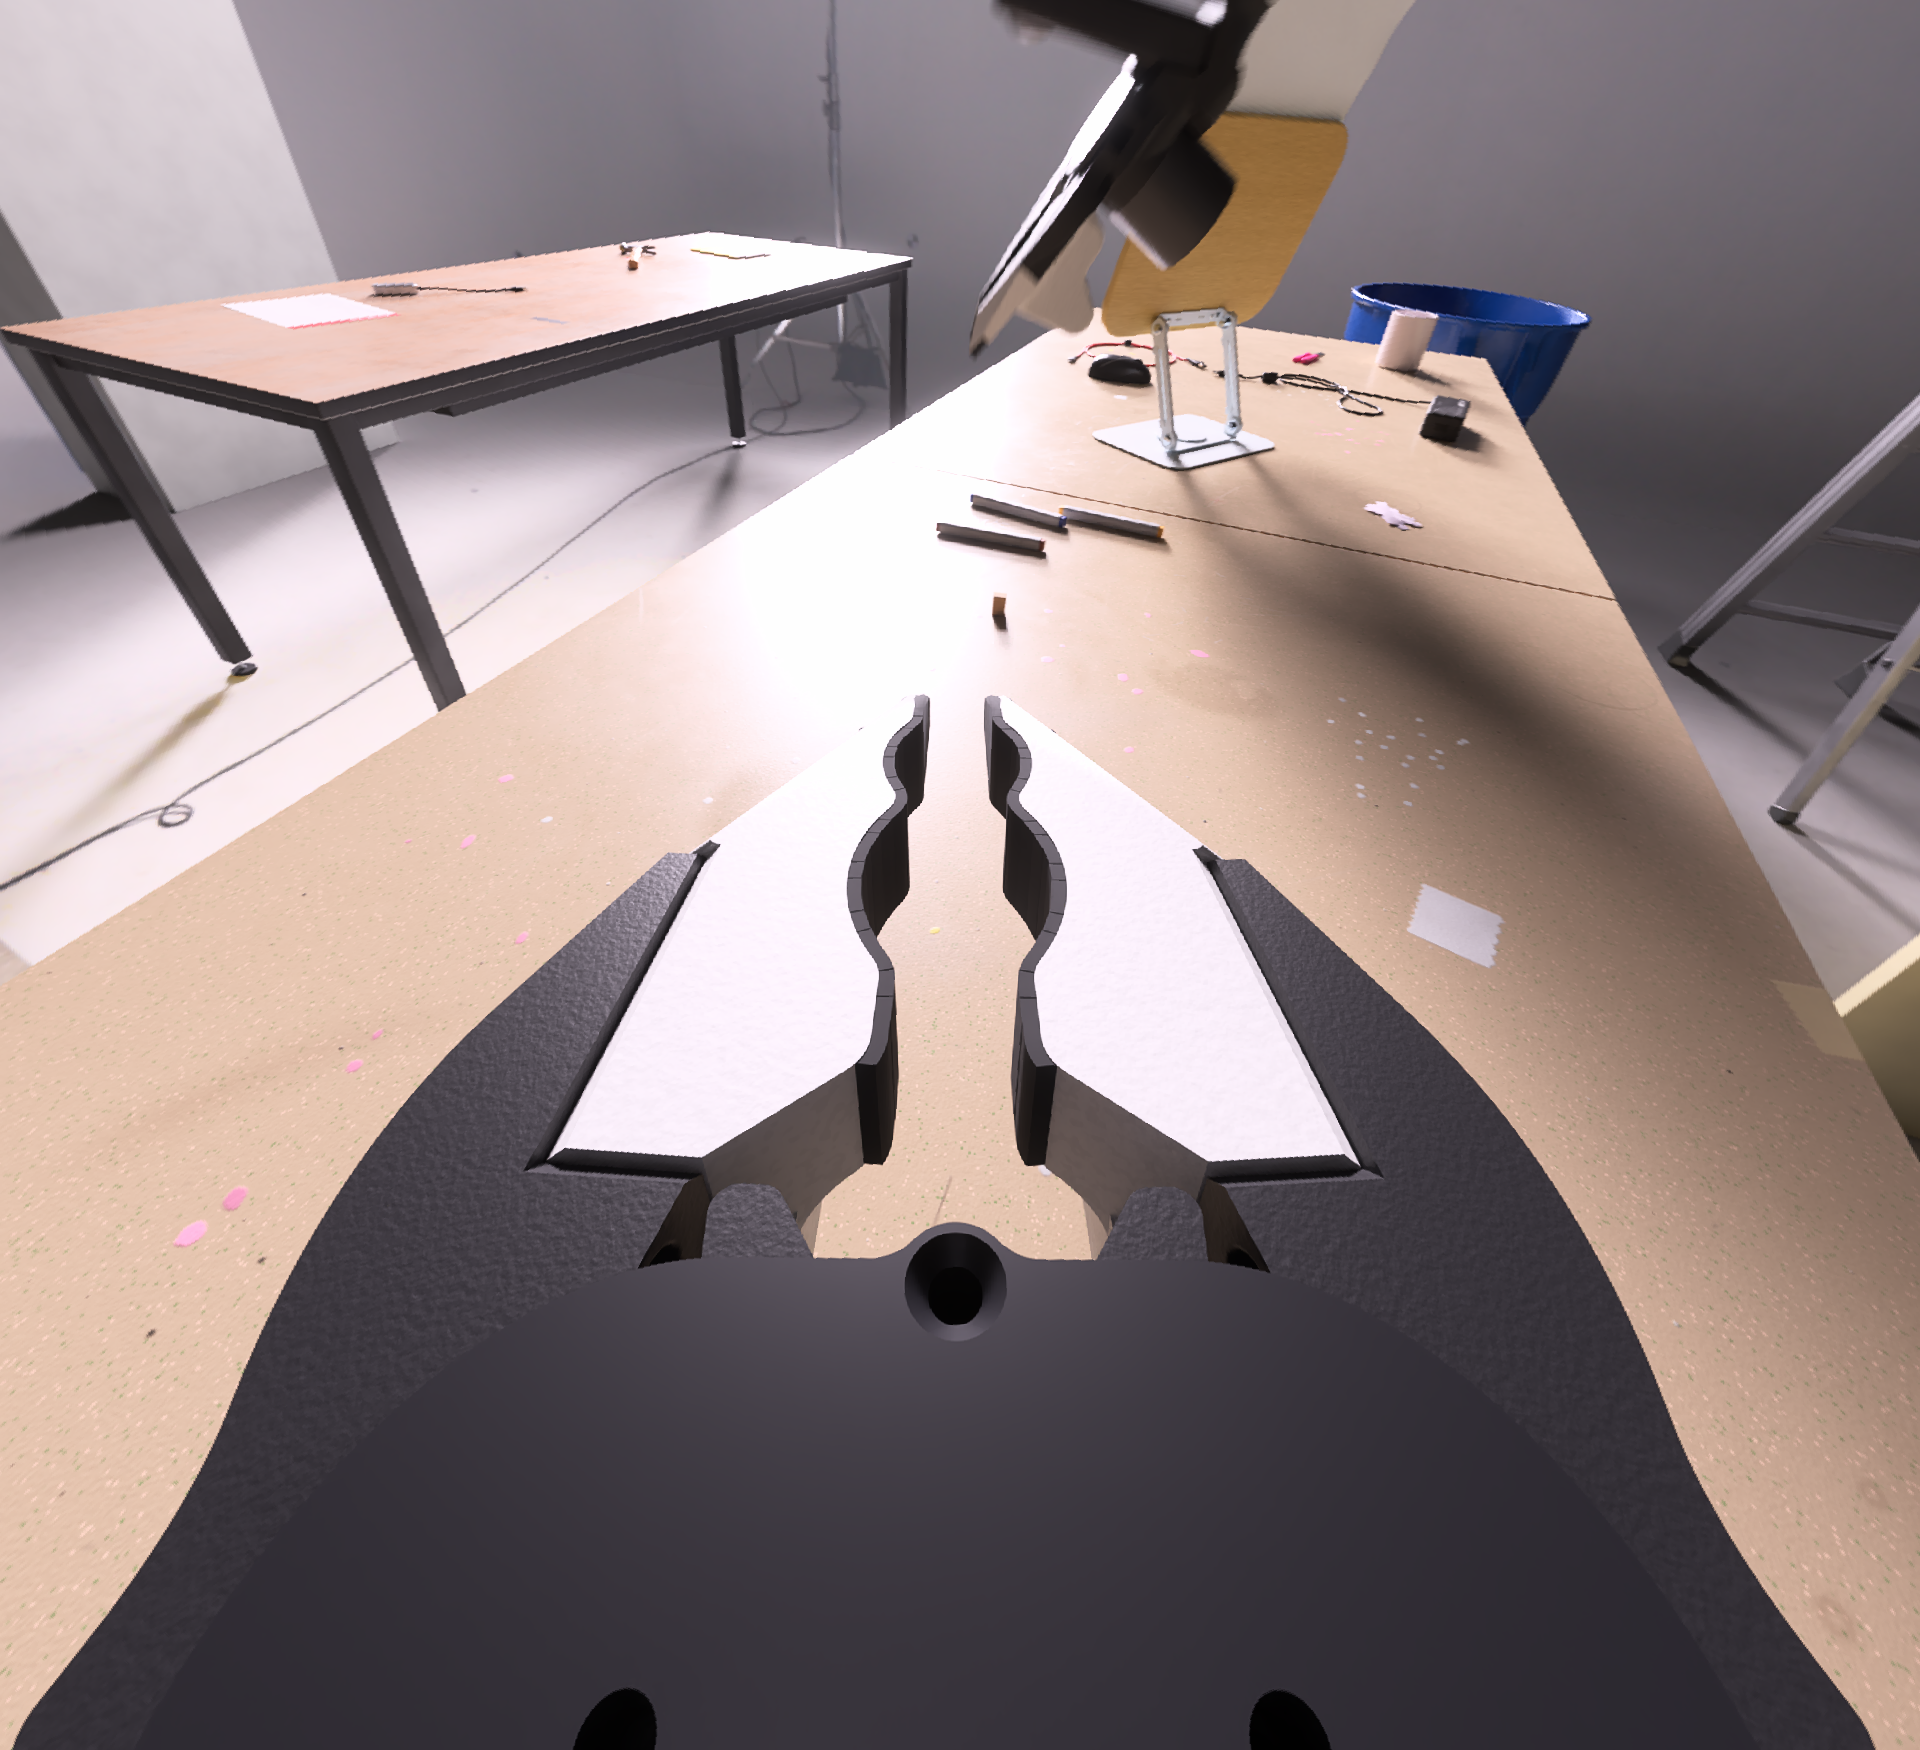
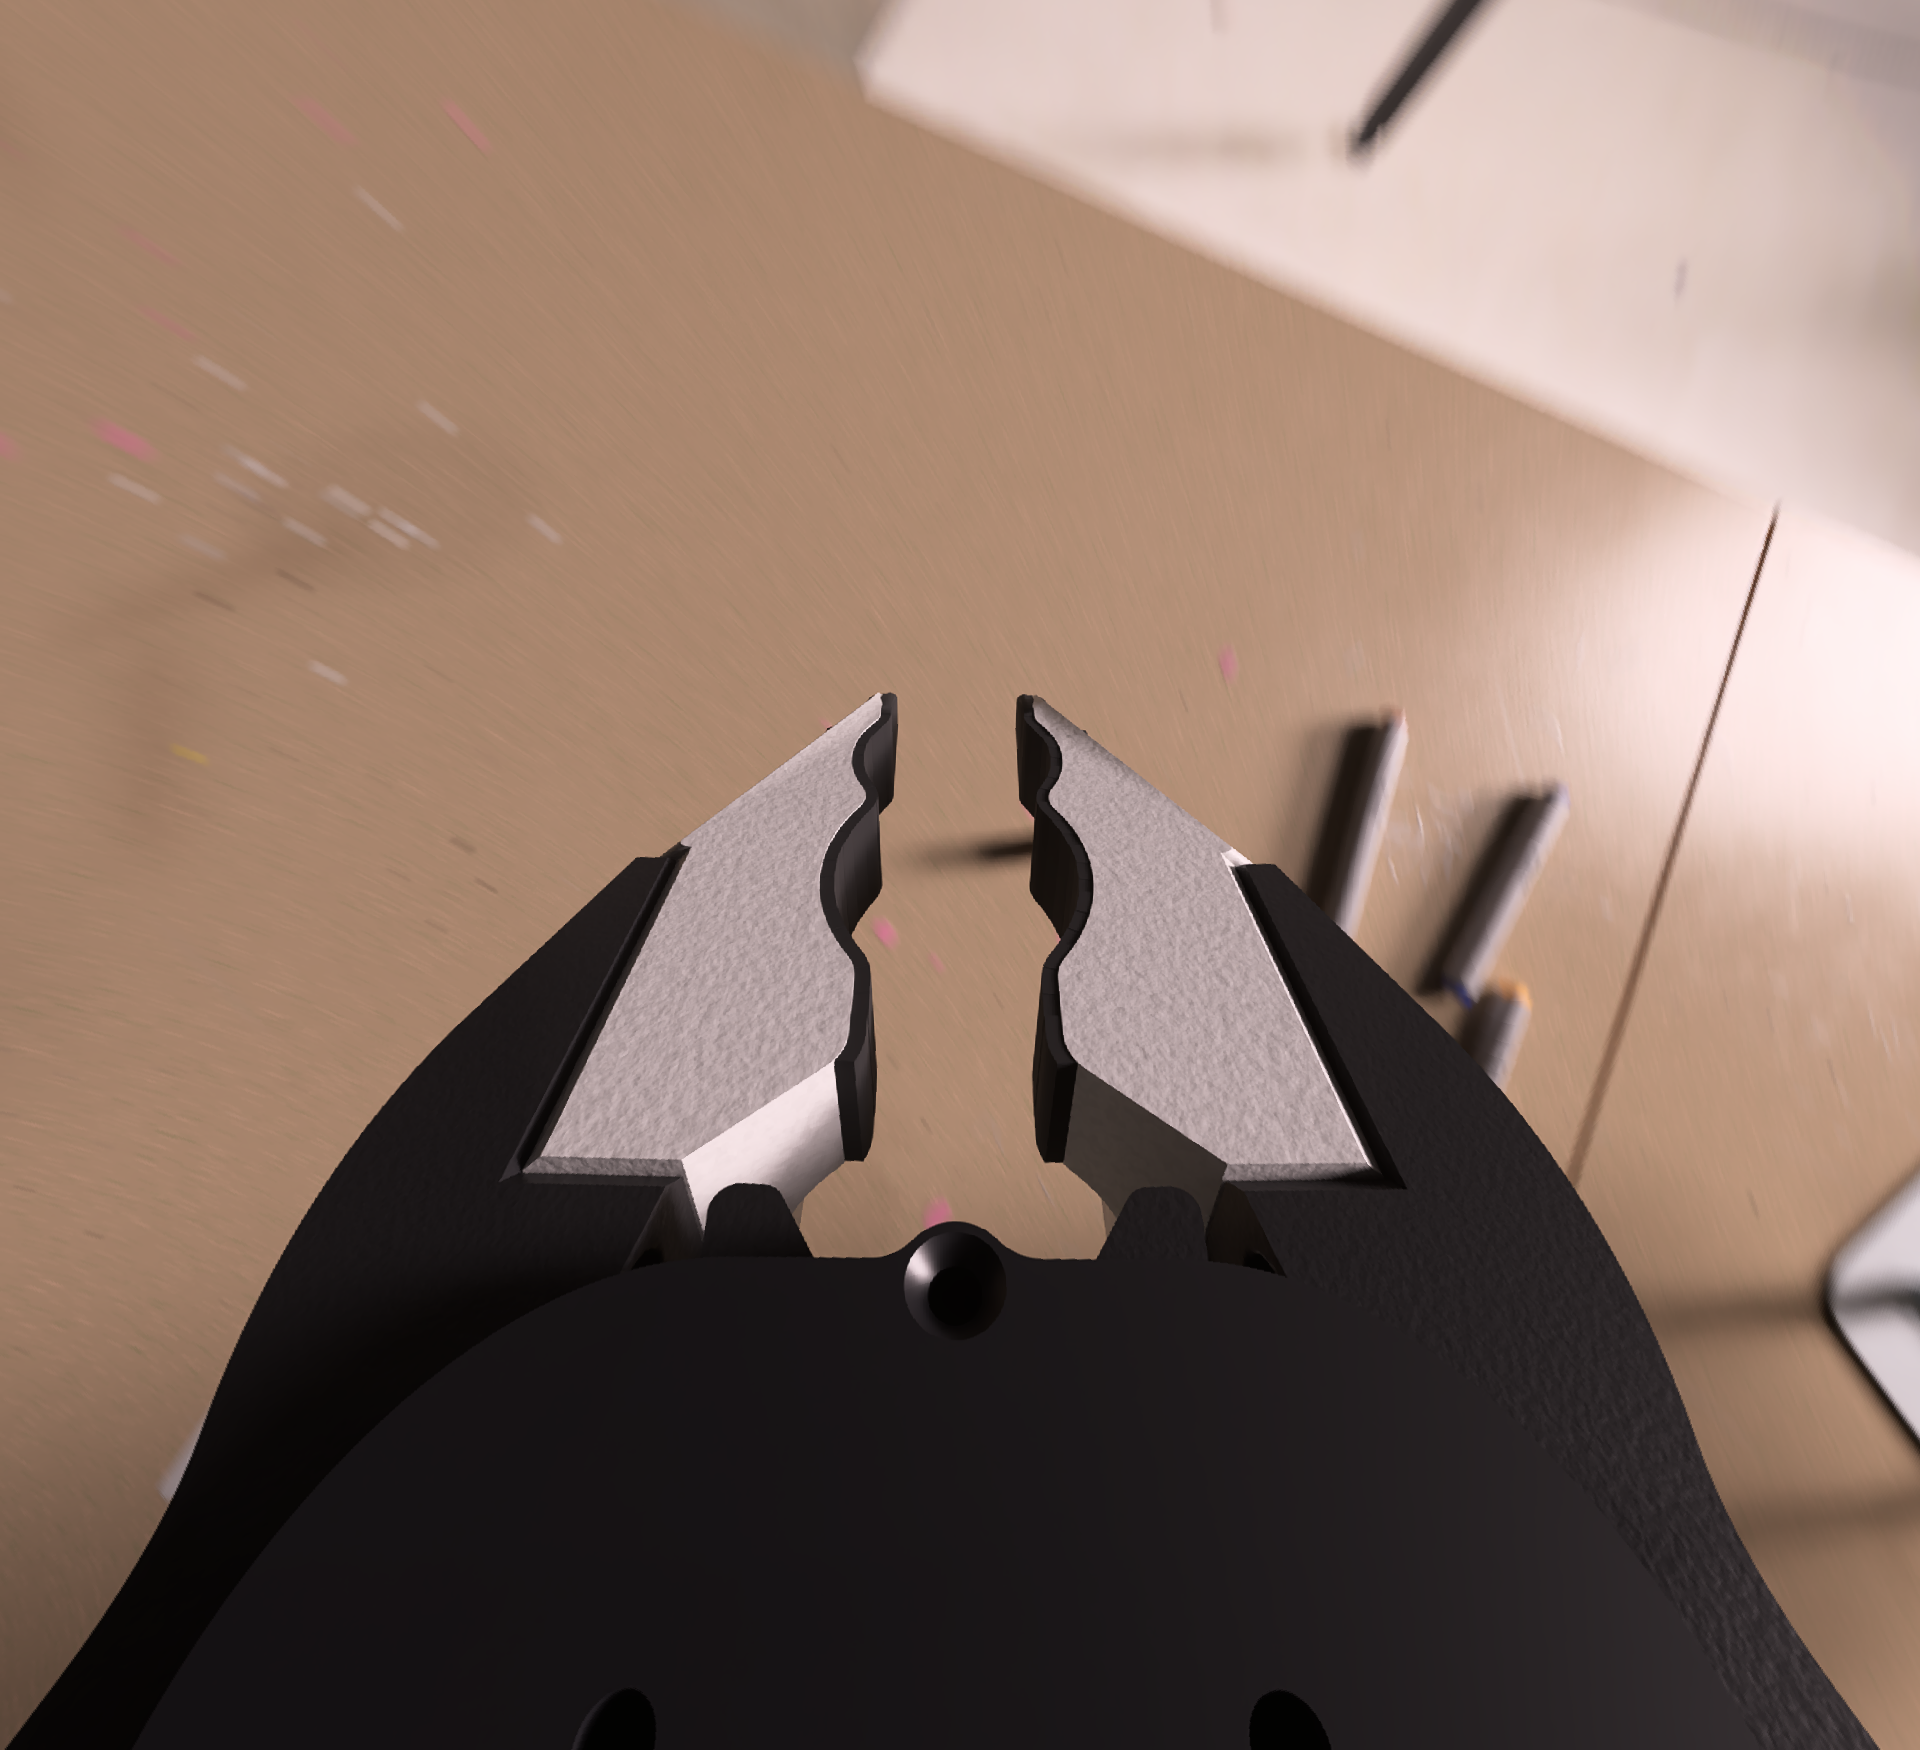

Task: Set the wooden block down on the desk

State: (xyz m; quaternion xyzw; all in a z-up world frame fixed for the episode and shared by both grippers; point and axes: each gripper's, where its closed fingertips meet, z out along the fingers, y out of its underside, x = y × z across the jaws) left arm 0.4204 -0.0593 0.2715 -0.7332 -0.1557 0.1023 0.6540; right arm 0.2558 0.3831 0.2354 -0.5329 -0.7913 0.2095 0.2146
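The small wooden block (image 1: 1000, 607) stands upright on the tan desk (image 1: 623, 869), just short of the grey markers, with nothing touching it. My left gripper (image 1: 958, 713) hovers low over the desk, well short of the block; its fingers are a narrow gap apart and empty. My right gripper (image 1: 1023, 313) hangs blurred in the air above and beyond the block, pointing down. In the right wrist view my right gripper (image 2: 957, 708) is open and empty above the desk (image 2: 520, 453). A dark blurred streak (image 2: 977, 848) lies on the desk between its fingers.
Three grey markers (image 1: 1049, 524) lie past the block, also in the right wrist view (image 2: 1361, 817). A wooden board on a metal stand (image 1: 1195, 412), a mouse, cables and a white cup sit farther back. A blue tub (image 1: 1475, 339), a second table (image 1: 468, 329) and a ladder (image 1: 1829, 557) surround the desk.
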